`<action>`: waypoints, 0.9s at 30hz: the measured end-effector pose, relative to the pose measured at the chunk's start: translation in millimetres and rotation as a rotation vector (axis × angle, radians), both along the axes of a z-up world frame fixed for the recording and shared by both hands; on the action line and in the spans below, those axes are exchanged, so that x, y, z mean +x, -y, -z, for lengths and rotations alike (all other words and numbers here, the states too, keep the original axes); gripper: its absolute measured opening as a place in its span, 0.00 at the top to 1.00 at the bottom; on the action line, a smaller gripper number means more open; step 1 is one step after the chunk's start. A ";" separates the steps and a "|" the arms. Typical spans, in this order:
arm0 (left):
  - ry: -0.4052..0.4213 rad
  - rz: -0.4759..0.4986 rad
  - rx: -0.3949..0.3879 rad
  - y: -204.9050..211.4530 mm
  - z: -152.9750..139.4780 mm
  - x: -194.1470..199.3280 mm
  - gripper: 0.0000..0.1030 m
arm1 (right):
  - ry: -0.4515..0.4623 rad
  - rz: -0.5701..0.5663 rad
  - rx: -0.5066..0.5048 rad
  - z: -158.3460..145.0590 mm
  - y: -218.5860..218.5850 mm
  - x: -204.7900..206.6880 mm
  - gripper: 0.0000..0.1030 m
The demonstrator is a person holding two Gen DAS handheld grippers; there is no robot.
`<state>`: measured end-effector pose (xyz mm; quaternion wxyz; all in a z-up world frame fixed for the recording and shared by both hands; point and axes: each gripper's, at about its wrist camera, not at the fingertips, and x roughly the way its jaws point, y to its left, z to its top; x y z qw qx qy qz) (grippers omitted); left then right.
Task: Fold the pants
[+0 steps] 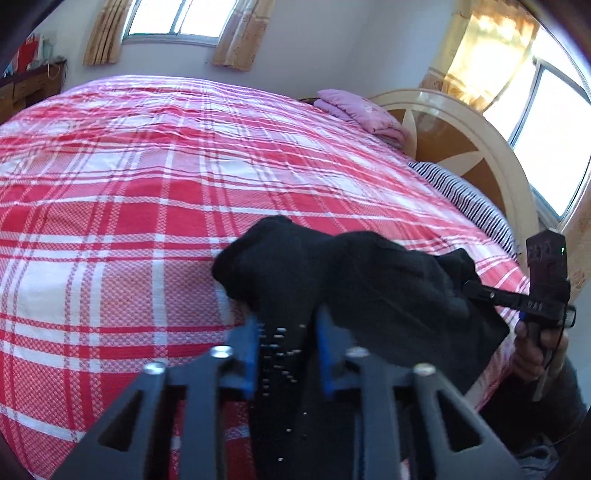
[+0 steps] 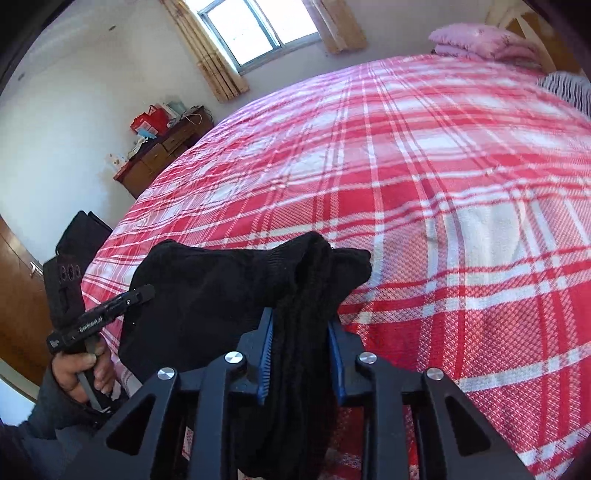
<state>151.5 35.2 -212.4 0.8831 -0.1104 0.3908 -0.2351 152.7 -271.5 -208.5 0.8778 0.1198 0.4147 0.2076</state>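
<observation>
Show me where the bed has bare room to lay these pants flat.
The plaid bedspread is bare from the black pants to the folded pink blanket and striped pillow. The near edge is crowded: both grippers clamp the bunched pants there.

Red-and-white plaid bedspread (image 2: 424, 177) covers the bed, with folded pink bedding (image 1: 360, 110) and a striped pillow (image 1: 465, 199) by the headboard (image 1: 461, 136). A wooden dresser (image 2: 162, 155) stands under the curtained window (image 2: 258, 29).
</observation>
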 end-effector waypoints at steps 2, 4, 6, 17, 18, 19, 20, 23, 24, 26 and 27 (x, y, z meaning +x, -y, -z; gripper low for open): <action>0.000 -0.006 -0.002 -0.1 -1.3 -0.3 0.83 | 0.034 -0.005 -0.031 -9.0 -6.6 -5.6 0.75; 0.001 -0.014 -0.006 -0.5 -2.7 -1.0 0.85 | 0.070 -0.017 -0.062 -19.3 -14.5 -10.1 0.75; 0.004 -0.023 -0.021 -3.8 -6.0 -2.0 0.86 | 0.095 -0.032 -0.078 -28.6 -20.3 -11.7 0.75; 0.092 -0.135 -0.063 -54.7 -50.3 -3.8 0.87 | 0.155 -0.173 -0.097 -75.0 -82.6 62.0 0.76; 0.107 -0.166 -0.051 -65.8 -56.0 -3.5 0.87 | 0.162 -0.194 -0.096 -78.5 -92.2 71.0 0.76; 0.118 -0.188 -0.042 -73.5 -59.0 -3.1 0.87 | 0.166 -0.215 -0.092 -81.9 -102.3 81.8 0.76; 0.130 -0.223 -0.033 -86.1 -63.1 -3.0 0.87 | 0.171 -0.243 -0.081 -85.5 -117.9 95.8 0.76; 0.143 -0.322 -0.031 -122.5 -66.7 -1.6 0.87 | 0.180 -0.295 -0.051 -87.5 -153.8 125.0 0.76; 0.146 -0.351 -0.024 -133.0 -65.9 -1.0 0.87 | 0.181 -0.314 -0.038 -85.6 -169.4 136.6 0.76; 0.149 -0.414 0.008 -154.3 -62.7 0.0 0.87 | 0.167 -0.349 -0.024 -77.2 -195.4 153.7 0.76; 0.139 -0.445 0.021 -164.5 -58.7 0.8 0.87 | 0.141 -0.363 -0.017 -69.1 -210.2 163.4 0.76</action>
